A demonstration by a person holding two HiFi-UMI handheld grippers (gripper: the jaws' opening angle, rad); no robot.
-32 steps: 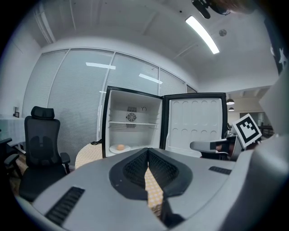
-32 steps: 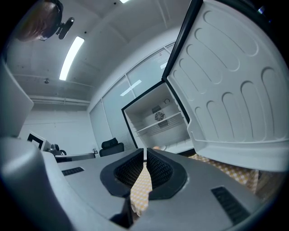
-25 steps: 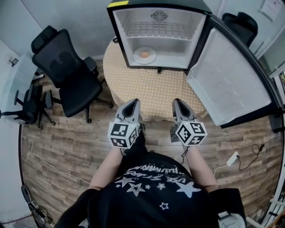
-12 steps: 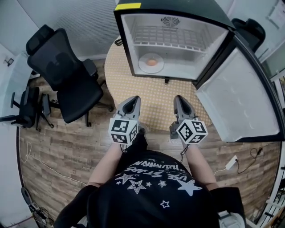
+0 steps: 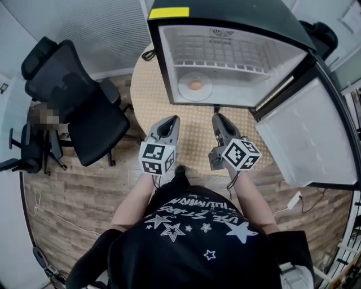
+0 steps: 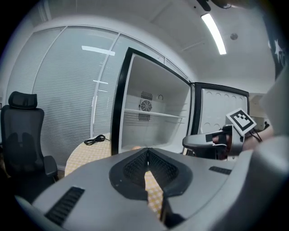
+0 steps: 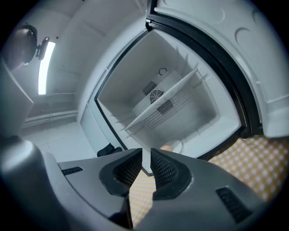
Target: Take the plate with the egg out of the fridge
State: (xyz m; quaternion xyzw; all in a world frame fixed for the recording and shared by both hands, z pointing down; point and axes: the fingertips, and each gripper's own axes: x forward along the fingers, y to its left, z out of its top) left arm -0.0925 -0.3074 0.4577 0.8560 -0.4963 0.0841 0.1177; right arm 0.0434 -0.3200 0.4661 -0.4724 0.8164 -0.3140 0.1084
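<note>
The white plate [image 5: 185, 90] with one brown egg [image 5: 195, 85] at its middle sits on the floor of the mini fridge [image 5: 225, 14], left of centre, at my twelve o'clock; nothing of mine touches it. Above it a white wire shelf [image 5: 225, 53] spans the cabinet, and a round fan grille shows on the back wall; a yellow label [image 5: 168, 12] marks the fridge's black top. The fridge door [image 5: 304, 135] stands swung wide at my two o'clock, its white inner side facing me. The fridge stands on a round table [image 5: 163, 107] covered in a yellow checked cloth; a coiled black cable [image 5: 148, 55] lies on the table at eleven o'clock, just beside the fridge's left wall.

I hold both tools low over the near part of the table, side by side, well apart from the plate and pointing toward the open cabinet. My left gripper [image 5: 174, 119] has its ribbed jaws pressed together at the tips, with nothing between them; only the checked cloth shows through the gap behind the tips. My right gripper [image 5: 217, 117] is tilted, its jaws drawn together to a thin slit and pinching nothing; past its tips the plate and egg show on the fridge floor.

A black office chair [image 5: 84, 96] stands at my ten o'clock on the wood-plank floor [image 5: 84, 192]; a white power strip [image 5: 294, 200] lies on the floor at four o'clock.
</note>
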